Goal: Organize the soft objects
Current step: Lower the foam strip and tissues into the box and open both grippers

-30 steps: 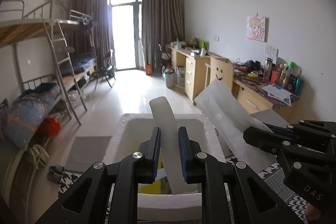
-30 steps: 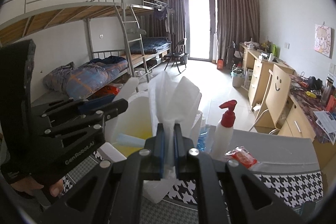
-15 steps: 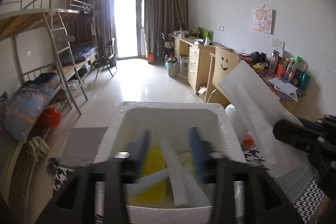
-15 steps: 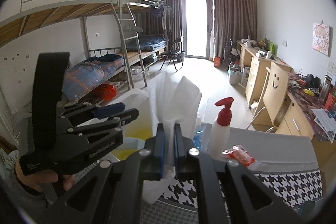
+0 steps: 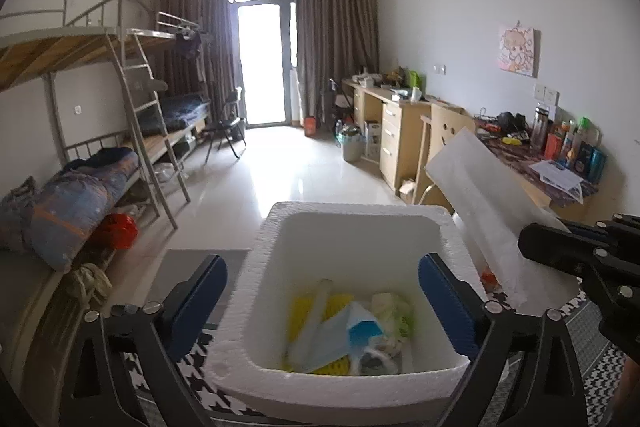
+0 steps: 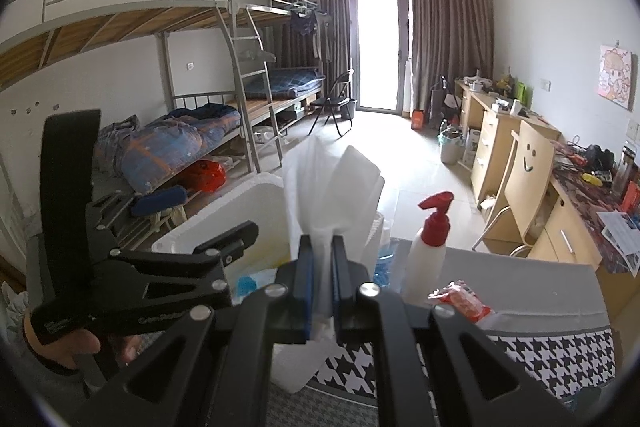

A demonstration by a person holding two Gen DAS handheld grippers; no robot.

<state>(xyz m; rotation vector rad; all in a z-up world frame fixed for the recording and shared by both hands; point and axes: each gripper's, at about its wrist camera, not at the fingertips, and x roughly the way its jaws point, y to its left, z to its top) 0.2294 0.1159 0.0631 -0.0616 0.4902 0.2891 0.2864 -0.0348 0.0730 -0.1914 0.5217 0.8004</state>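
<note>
Left tongs (image 5: pixel 322 301): spread wide, nothing between the blue pads; the jaws have just been opening. They straddle the near end of the foam box, one pad outside each side wall.
Right tongs (image 6: pixel 321 277): pressed together on the lower end of a white foam sheet (image 6: pixel 336 195), which stands up from the pads and fans out above them.
Foam box (image 5: pixel 360 383): white, open-topped, on the counter straight under the left tongs.
Box contents: a white foam strip (image 5: pixel 314 315) lies slanted on a yellow mesh piece (image 5: pixel 298 311); beside them a pale blue piece (image 5: pixel 362 331) and some crumpled white and greenish soft bits, too jumbled to name.
Foam sheet, seen from the left: it rises tilted just to the right of the box, outside it, above the black frame of the right tongs.
Counter (image 6: pixel 552 351): black-and-white houndstooth cover with a grey part further back.
Other things on the counter: a white pump bottle with a red top (image 6: pixel 430 251) upright to the right of the sheet; a red-and-white packet (image 6: pixel 464 301) lying near its base.
Left hand (image 6: pixel 76 341): fingers wrapped round the handle of the left tongs, which point toward the box and somewhat downward.
Right hand: not seen; its tongs also tip slightly downward.
</note>
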